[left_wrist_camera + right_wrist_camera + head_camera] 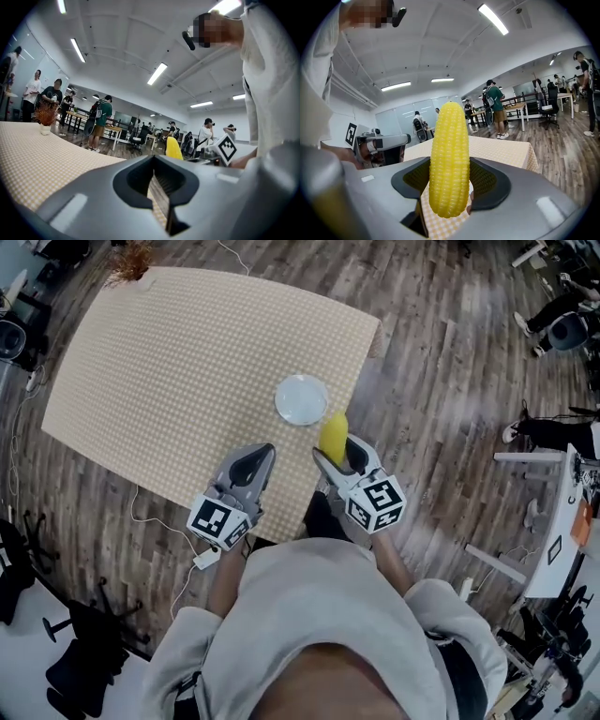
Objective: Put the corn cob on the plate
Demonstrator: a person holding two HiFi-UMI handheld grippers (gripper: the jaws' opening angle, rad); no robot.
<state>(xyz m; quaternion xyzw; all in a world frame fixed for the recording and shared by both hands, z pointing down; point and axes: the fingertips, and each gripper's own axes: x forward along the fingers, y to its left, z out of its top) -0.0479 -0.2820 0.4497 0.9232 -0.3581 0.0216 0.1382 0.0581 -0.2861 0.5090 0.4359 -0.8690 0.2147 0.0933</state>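
Note:
A yellow corn cob (334,434) stands upright between the jaws of my right gripper (335,450), which is shut on its lower part. In the right gripper view the corn cob (450,159) fills the middle, pressed by both pads. The round white plate (301,399) lies empty on the checkered table, just beyond and left of the cob. My left gripper (264,452) hovers over the table's near edge, left of the right one, shut with nothing in it. The left gripper view shows the corn cob (174,148) off to its right.
The checkered tablecloth (169,381) covers the table, whose near edge runs under both grippers. A small potted dry plant (131,261) stands at the far corner. Several people, desks and chairs stand on the wood floor (450,381) around the table.

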